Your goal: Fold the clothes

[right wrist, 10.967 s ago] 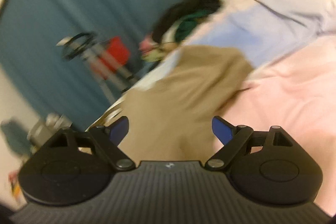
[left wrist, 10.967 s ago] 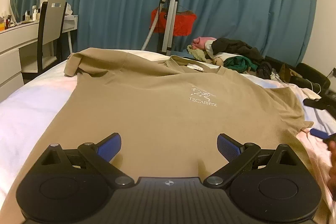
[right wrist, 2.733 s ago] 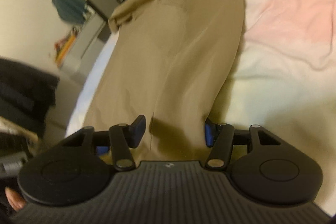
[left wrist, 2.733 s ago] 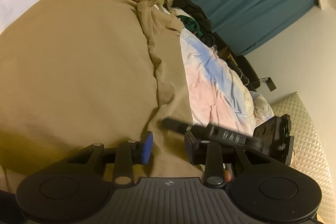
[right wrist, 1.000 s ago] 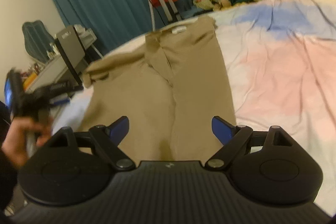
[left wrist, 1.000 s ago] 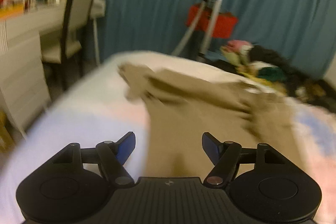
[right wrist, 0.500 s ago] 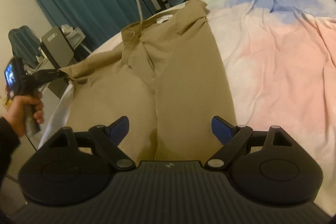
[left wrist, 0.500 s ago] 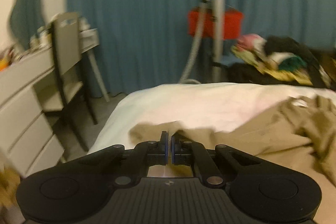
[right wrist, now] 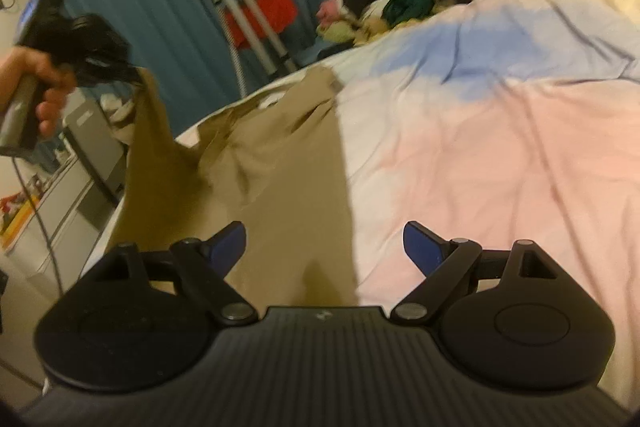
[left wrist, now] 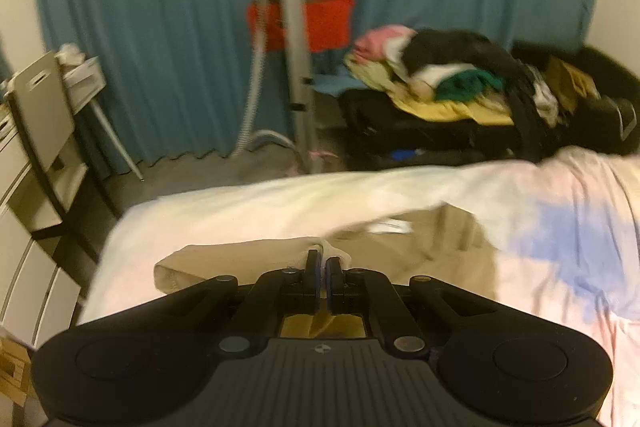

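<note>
A tan T-shirt lies on the bed, its right side folded over onto the middle. My left gripper is shut on the shirt's left sleeve and holds it up off the bed. In the right wrist view the left gripper shows at the upper left with the sleeve hanging from it. My right gripper is open and empty, low over the shirt's near hem. The shirt's neck label shows beyond the left gripper.
The bed has a pink, blue and white cover. A pile of clothes lies beyond its far edge. A tripod and red box stand before the blue curtain. A chair and drawers stand left.
My left gripper has lifted the pinched sleeve up off the bed. The right gripper has stayed open over the near hem and has tilted slightly.
</note>
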Demonstrator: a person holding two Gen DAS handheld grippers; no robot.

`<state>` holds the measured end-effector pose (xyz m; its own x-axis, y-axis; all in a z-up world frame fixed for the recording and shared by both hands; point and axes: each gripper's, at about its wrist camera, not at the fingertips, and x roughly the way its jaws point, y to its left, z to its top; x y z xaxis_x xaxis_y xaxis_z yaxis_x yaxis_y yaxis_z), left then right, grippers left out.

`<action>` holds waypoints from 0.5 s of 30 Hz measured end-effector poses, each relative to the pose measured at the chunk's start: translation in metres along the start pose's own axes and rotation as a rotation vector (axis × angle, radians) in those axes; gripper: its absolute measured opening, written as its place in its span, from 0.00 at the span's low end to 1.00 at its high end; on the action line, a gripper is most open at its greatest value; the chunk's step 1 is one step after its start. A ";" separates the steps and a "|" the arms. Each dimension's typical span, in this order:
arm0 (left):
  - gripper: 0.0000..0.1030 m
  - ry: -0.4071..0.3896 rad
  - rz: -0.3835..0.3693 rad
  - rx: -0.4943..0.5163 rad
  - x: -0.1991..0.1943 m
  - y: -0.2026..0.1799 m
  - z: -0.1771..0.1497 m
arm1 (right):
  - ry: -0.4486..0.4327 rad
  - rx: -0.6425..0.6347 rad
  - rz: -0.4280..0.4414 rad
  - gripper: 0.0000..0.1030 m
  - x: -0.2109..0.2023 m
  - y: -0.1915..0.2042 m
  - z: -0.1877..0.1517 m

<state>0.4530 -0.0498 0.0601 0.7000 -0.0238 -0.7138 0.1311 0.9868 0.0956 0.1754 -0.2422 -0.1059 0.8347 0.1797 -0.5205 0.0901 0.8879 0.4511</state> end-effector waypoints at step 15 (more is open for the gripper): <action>0.56 -0.204 -0.106 -0.111 0.034 0.011 -0.113 | 0.035 0.116 0.032 0.85 0.020 -0.032 0.003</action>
<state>0.3987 -0.0220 -0.0412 0.8148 -0.1490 -0.5603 0.1416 0.9883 -0.0569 0.1906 -0.2680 -0.1283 0.8188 0.2241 -0.5285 0.1272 0.8268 0.5478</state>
